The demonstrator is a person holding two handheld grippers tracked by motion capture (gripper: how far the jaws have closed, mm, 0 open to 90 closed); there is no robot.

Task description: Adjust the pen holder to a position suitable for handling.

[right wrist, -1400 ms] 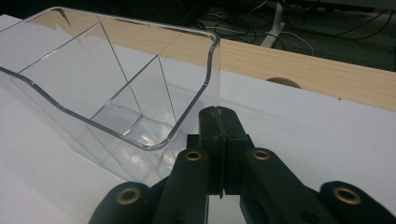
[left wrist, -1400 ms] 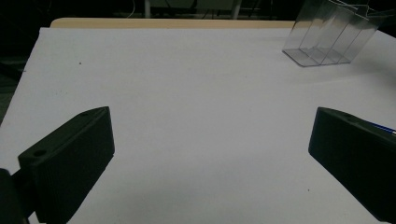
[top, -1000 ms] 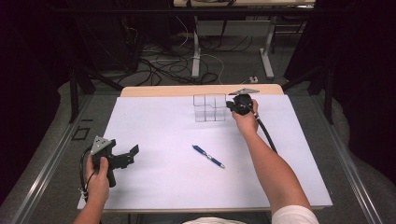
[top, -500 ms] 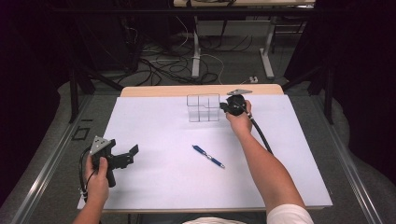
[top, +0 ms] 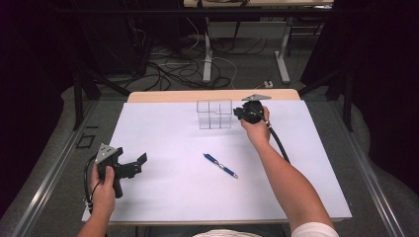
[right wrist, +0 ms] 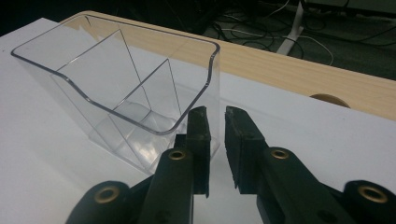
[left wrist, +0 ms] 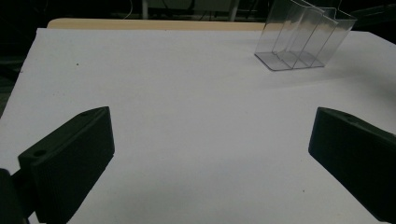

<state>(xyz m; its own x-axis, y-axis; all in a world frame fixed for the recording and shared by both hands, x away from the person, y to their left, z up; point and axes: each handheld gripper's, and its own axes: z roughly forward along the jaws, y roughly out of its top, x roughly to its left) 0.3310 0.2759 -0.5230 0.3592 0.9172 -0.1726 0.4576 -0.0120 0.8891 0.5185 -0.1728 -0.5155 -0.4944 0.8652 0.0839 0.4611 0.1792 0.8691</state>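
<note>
Right gripper view: right claw (right wrist: 215,135) at the clear divided organiser (right wrist: 126,93), jaws just parting, its wall between them.
Organiser stands at the desk's (top: 163,197) far edge; left claw (top: 134,165) wide open, well apart.

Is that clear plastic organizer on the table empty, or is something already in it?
Empty. In the right gripper view, the clear organizer shows only bare dividers and floor. The blue pen lies on the white table, apart from it.

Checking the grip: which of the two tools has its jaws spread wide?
The left tool, held over bare white paper. The right tool, beside the clear holder, shows a narrow gap.
</note>
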